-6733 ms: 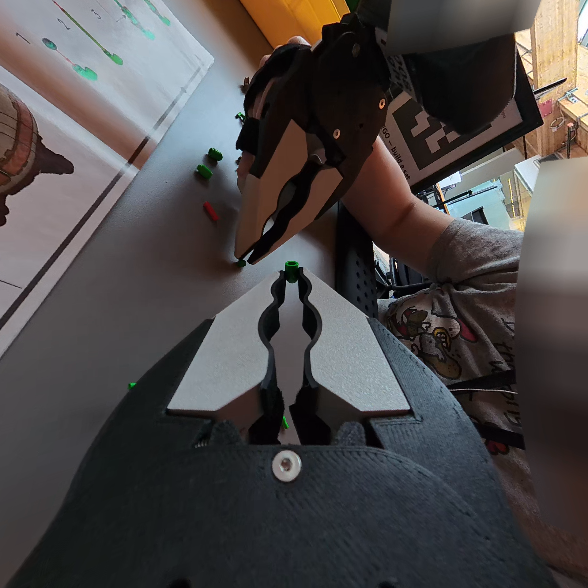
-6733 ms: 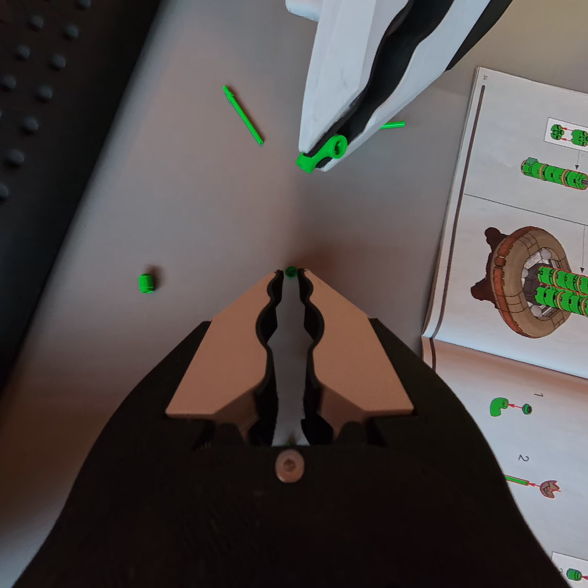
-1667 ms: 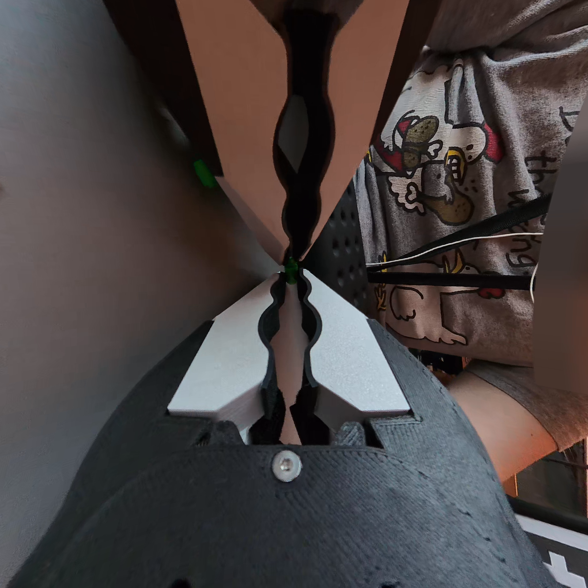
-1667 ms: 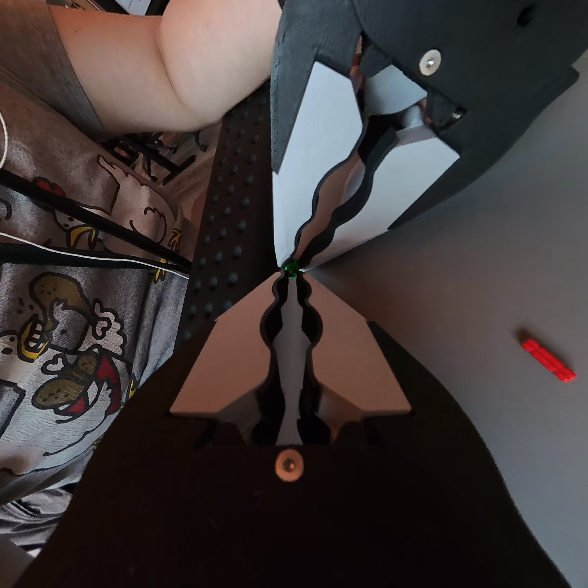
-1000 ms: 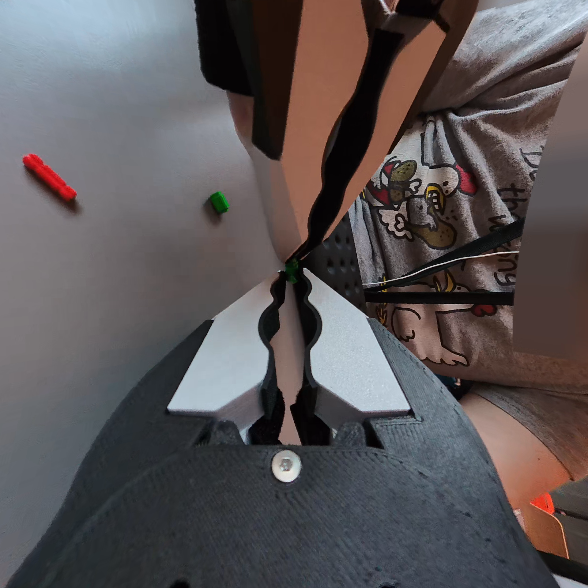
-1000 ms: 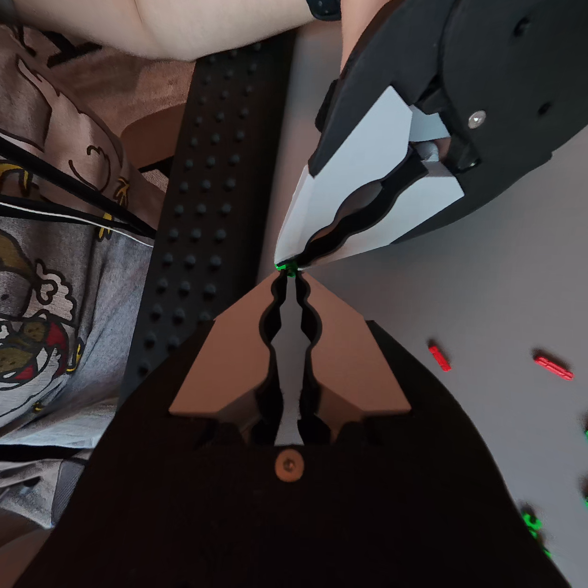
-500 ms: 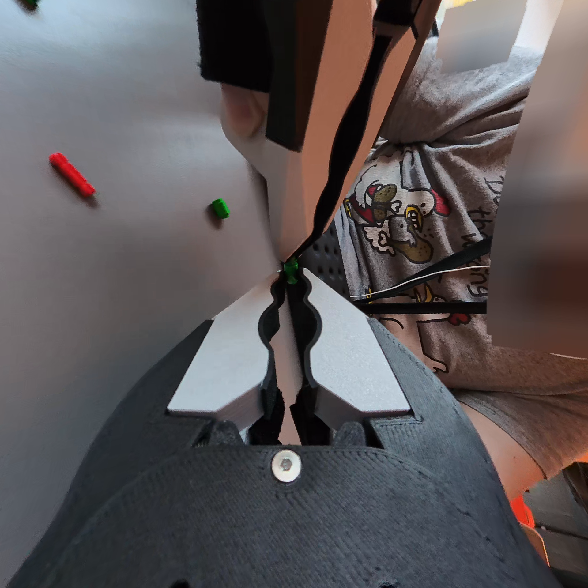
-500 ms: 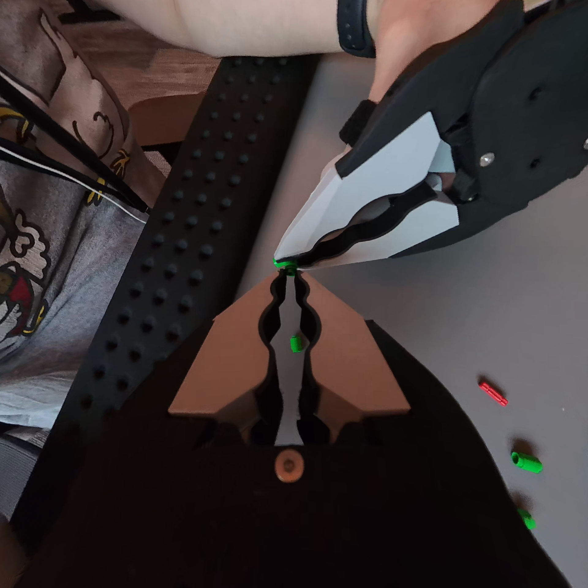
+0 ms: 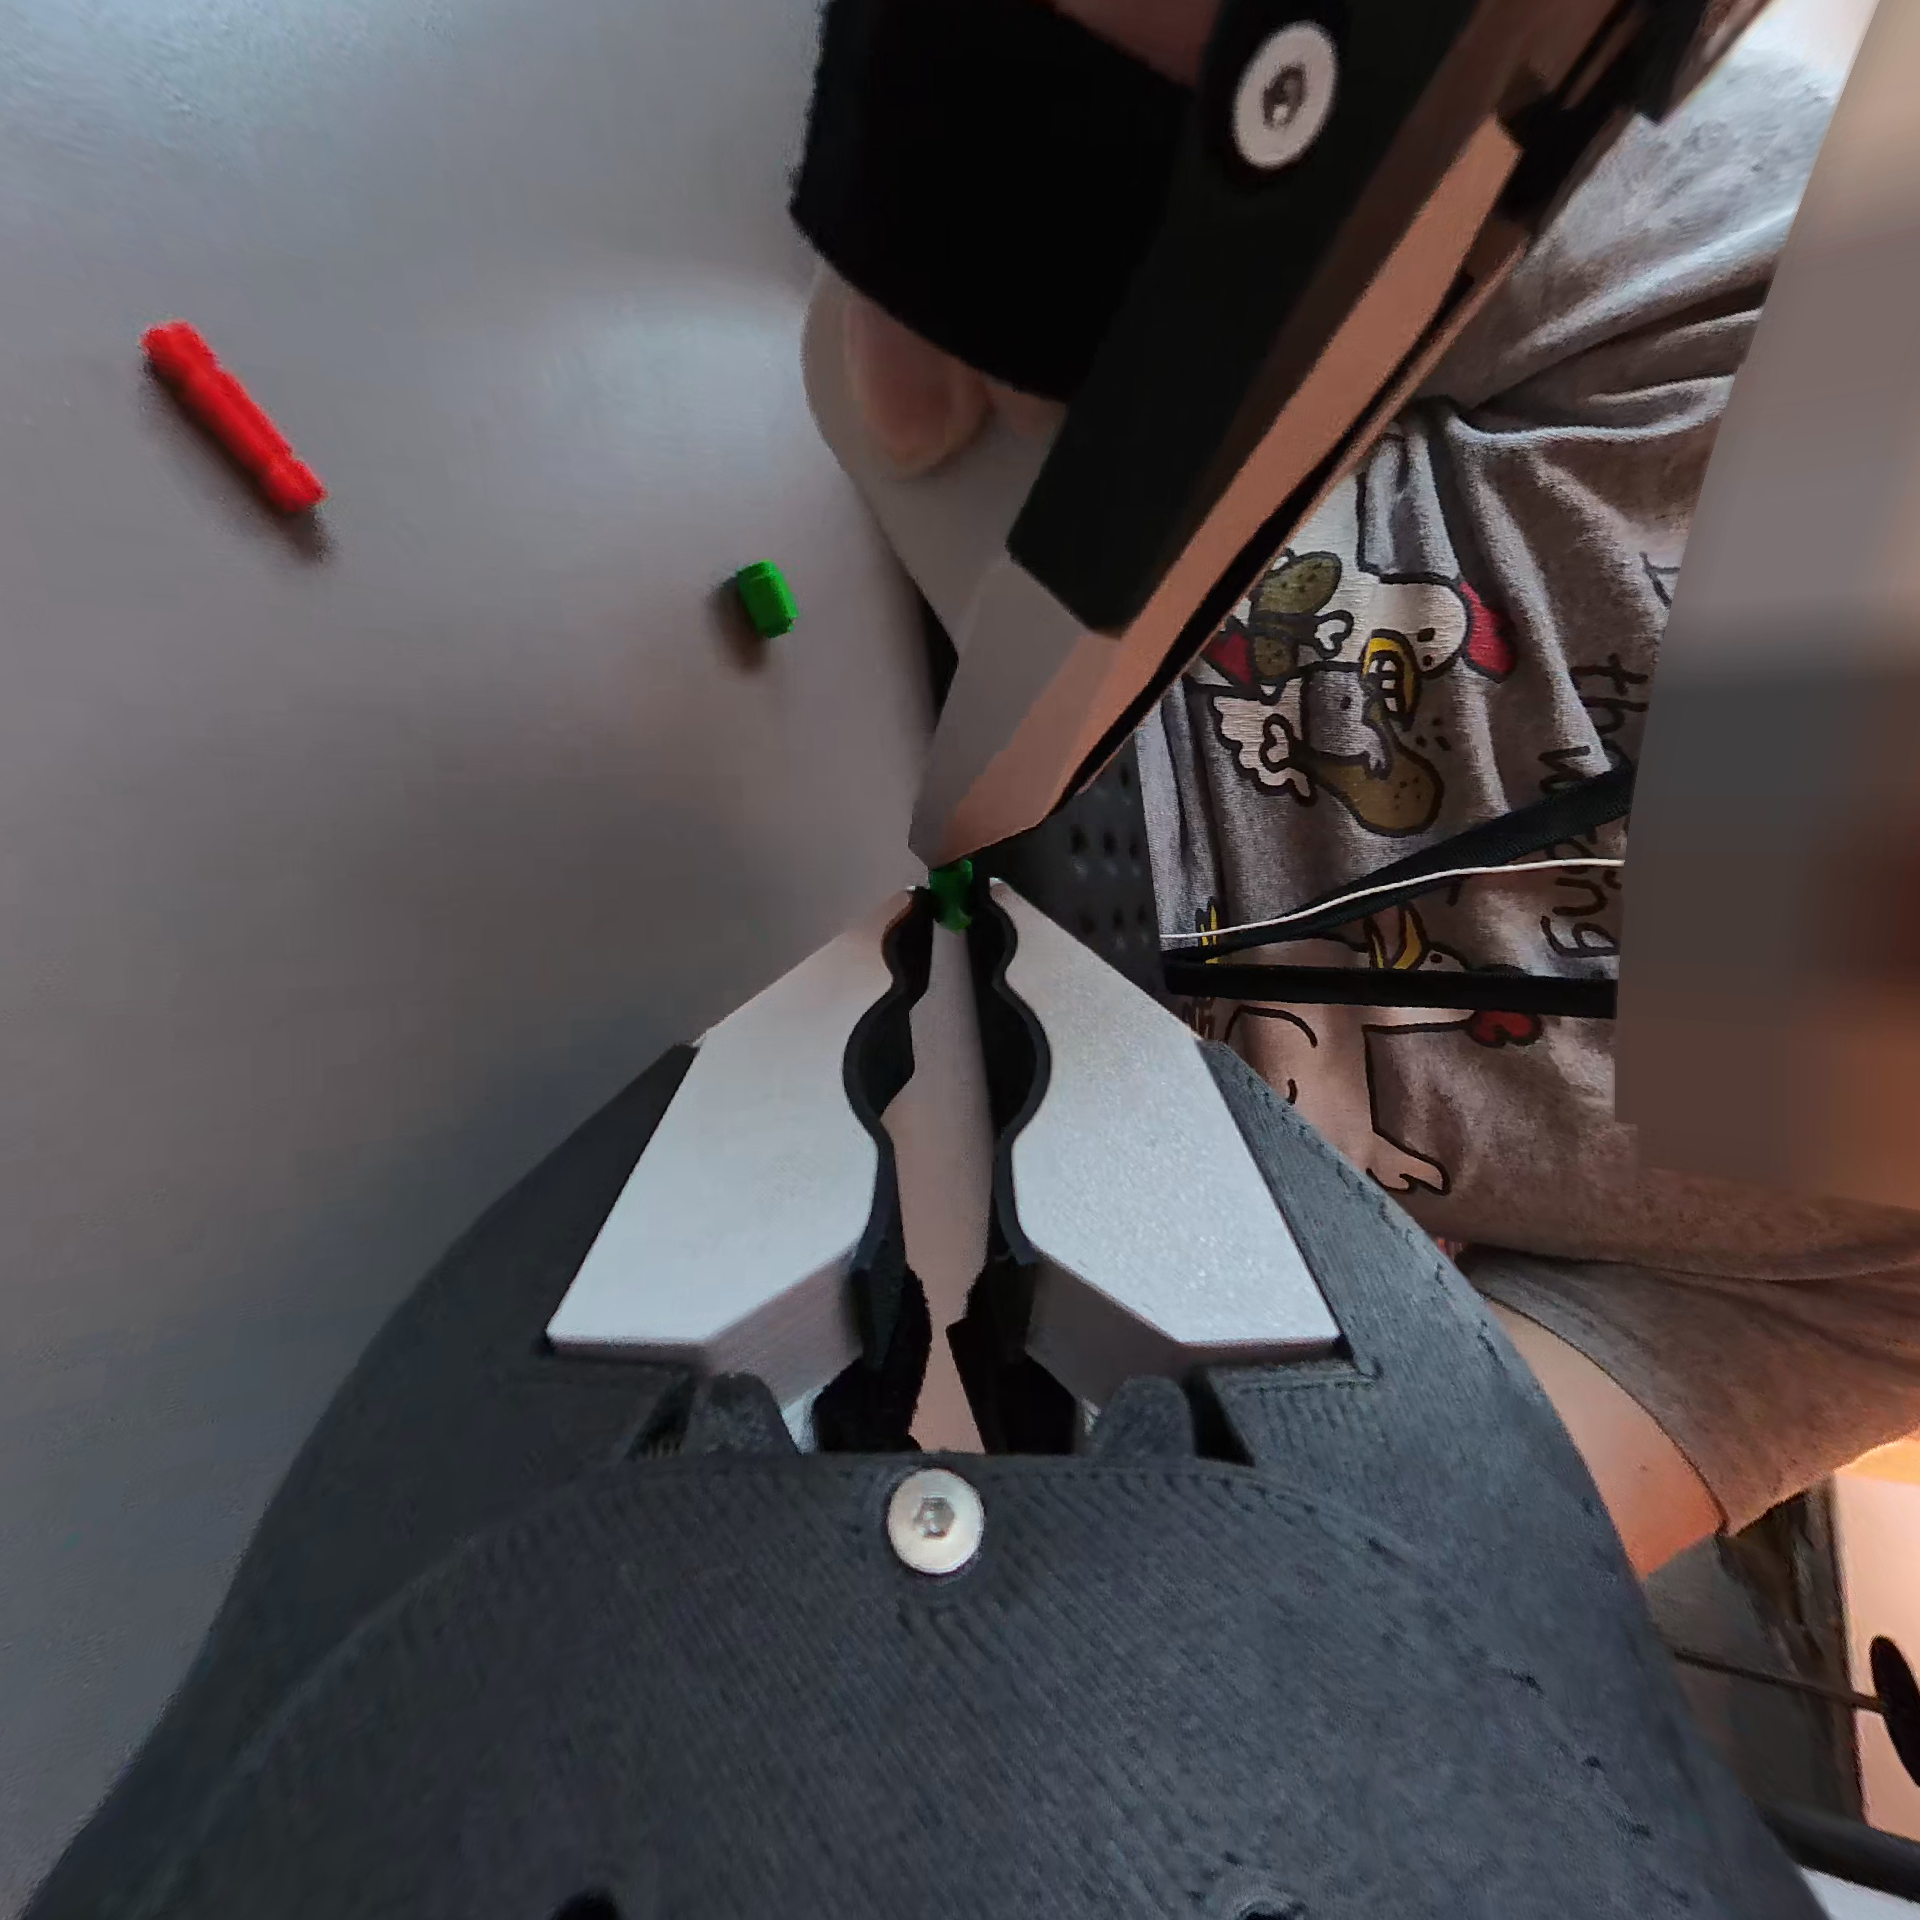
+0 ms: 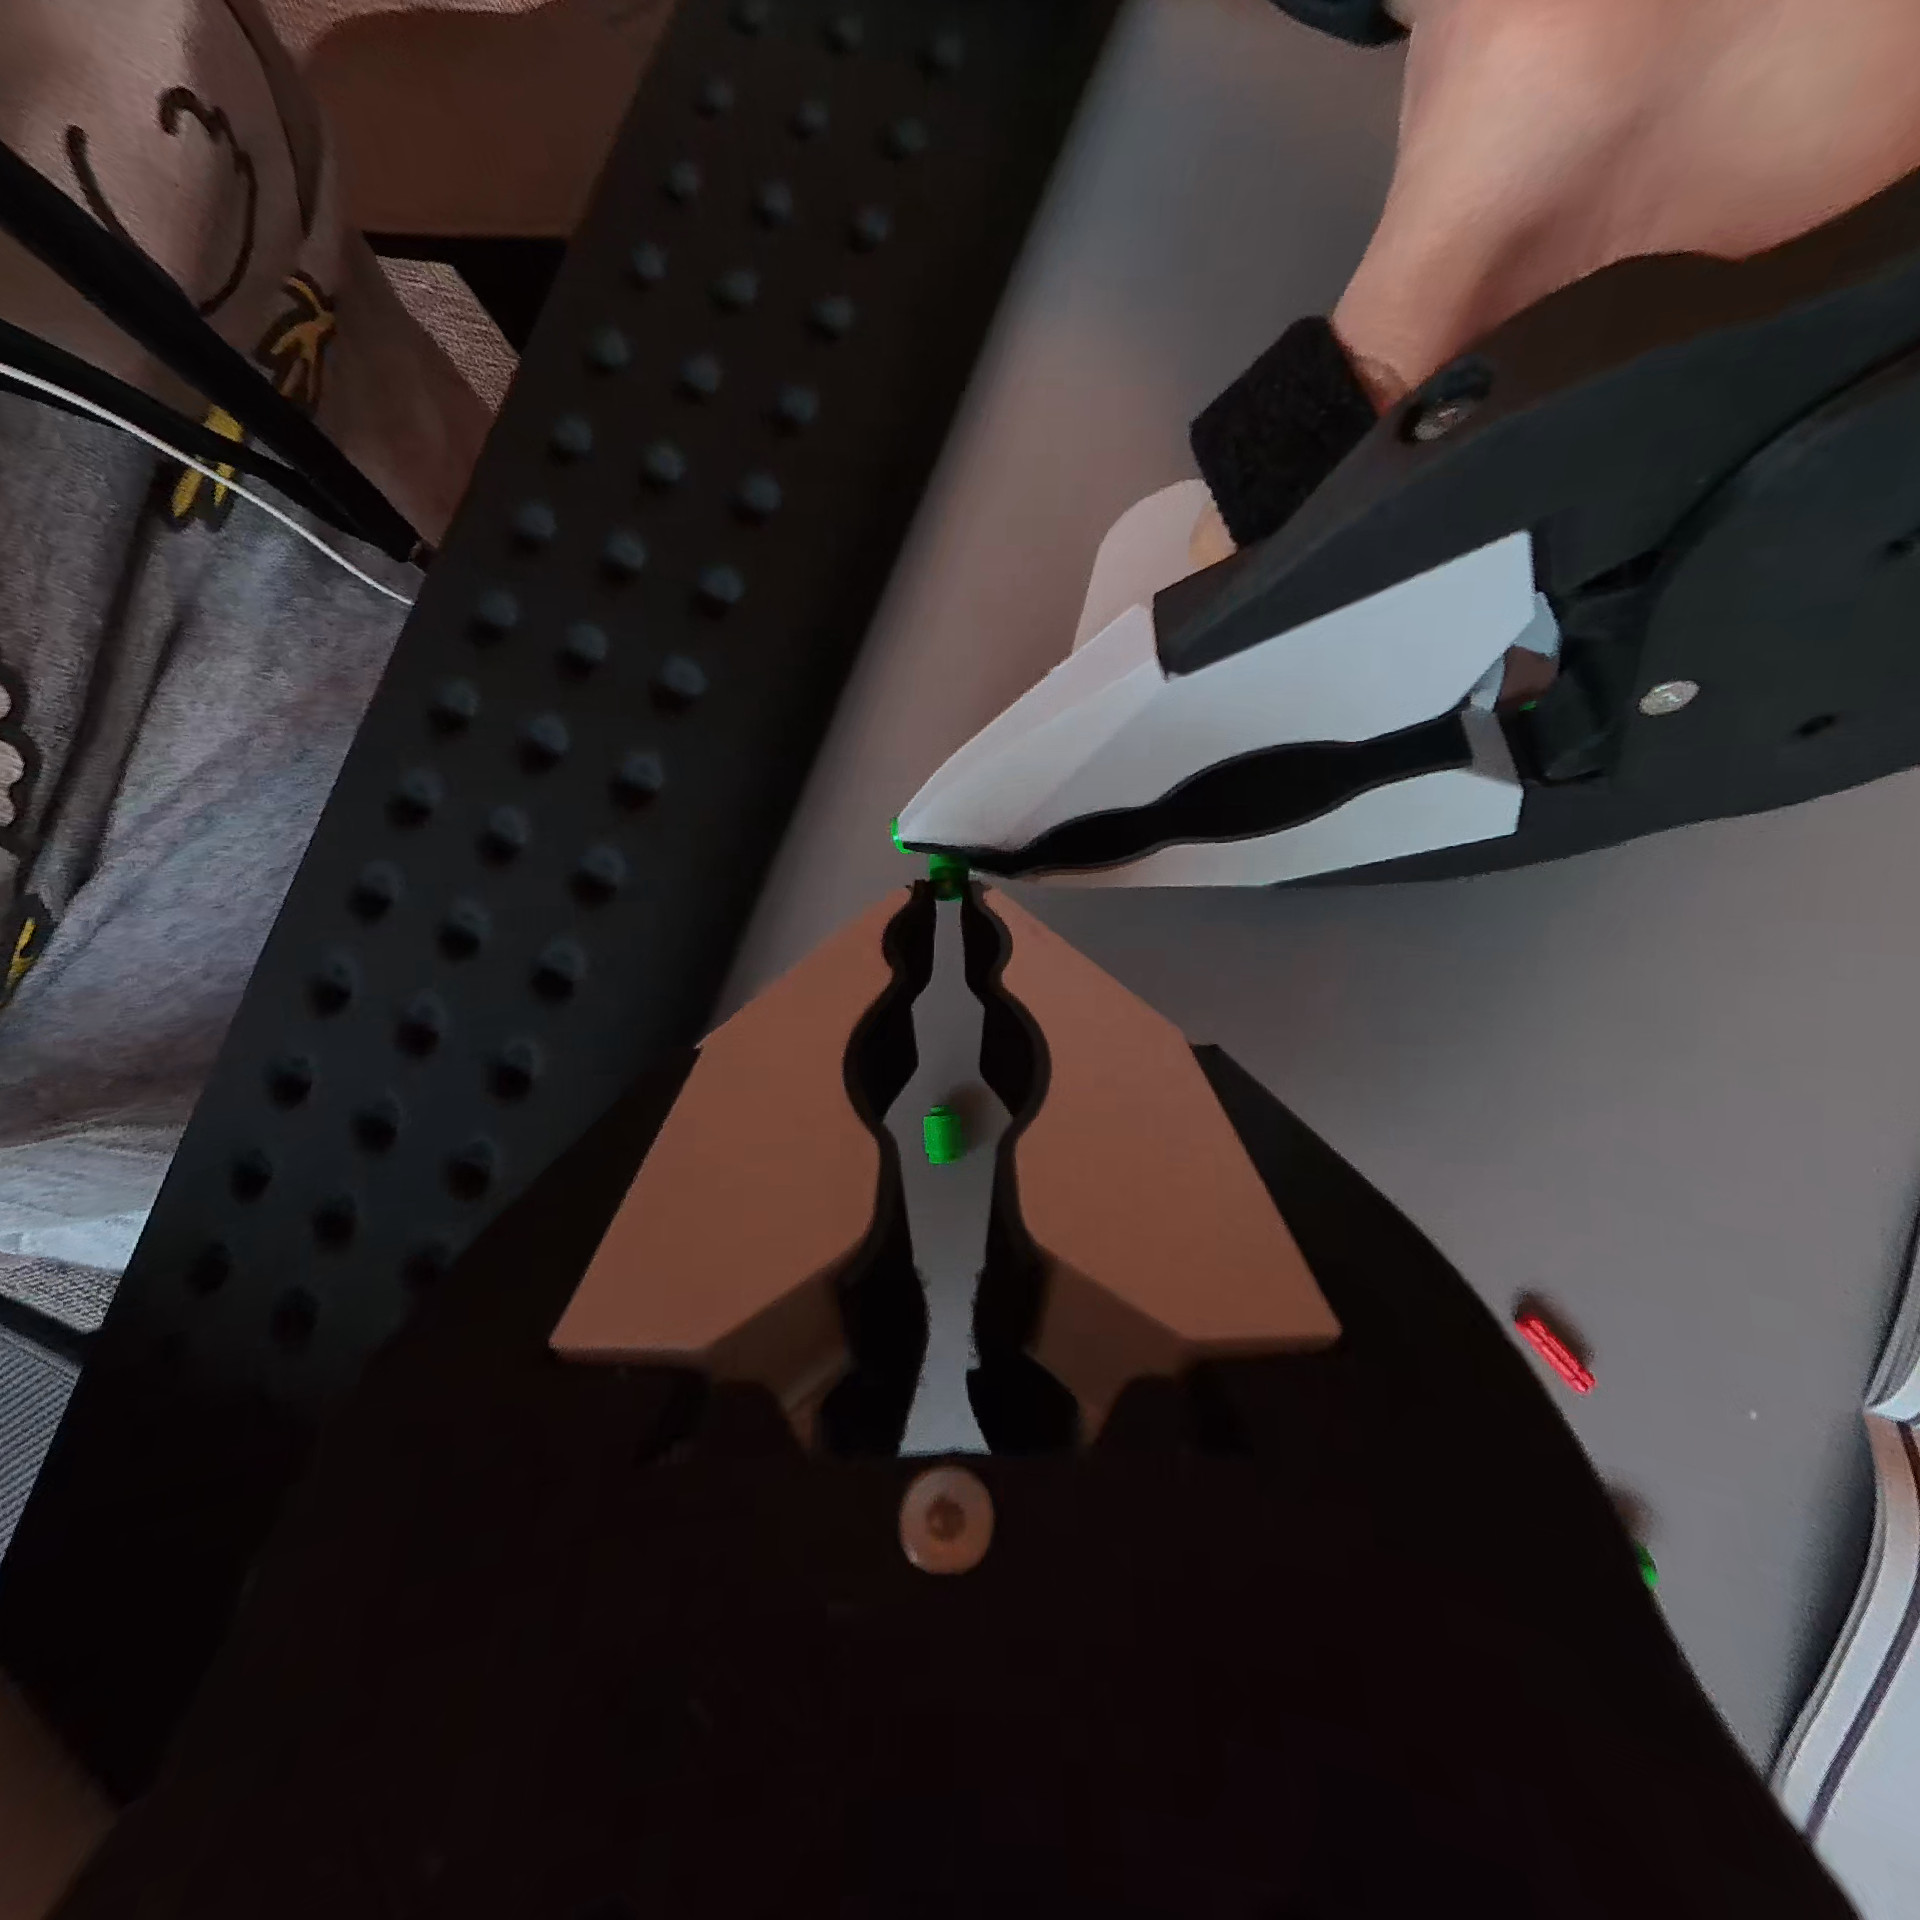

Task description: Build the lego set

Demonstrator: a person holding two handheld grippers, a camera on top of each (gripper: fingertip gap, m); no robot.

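Observation:
My left gripper [image 9: 951, 906] is shut on a small green elbow piece [image 9: 951, 894], held above the grey table. My right gripper [image 10: 943, 891] is shut on a tiny green round piece [image 10: 945, 876]. The two grippers meet tip to tip, and the green pieces touch between them. In the left wrist view the right gripper [image 9: 951, 847] comes down from the upper right. In the right wrist view the left gripper [image 10: 920, 840] comes in from the right, with green showing at its tip [image 10: 896, 831]. How the two pieces sit together is hidden by the tips.
A red axle [image 9: 234, 431] and a small green cylinder [image 9: 767, 600] lie on the table; both also show in the right wrist view [image 10: 1555, 1353] [image 10: 940, 1135]. A black studded strip [image 10: 520, 727] runs along the table edge by the person's shirt. A booklet [image 10: 1870, 1558] lies at the right. My left and right fingertips are right by each other.
Both grippers stayed shut and tip to tip on the green pieces. They have turned against each other: the left gripper now lies flatter in the right wrist view, and more table shows.

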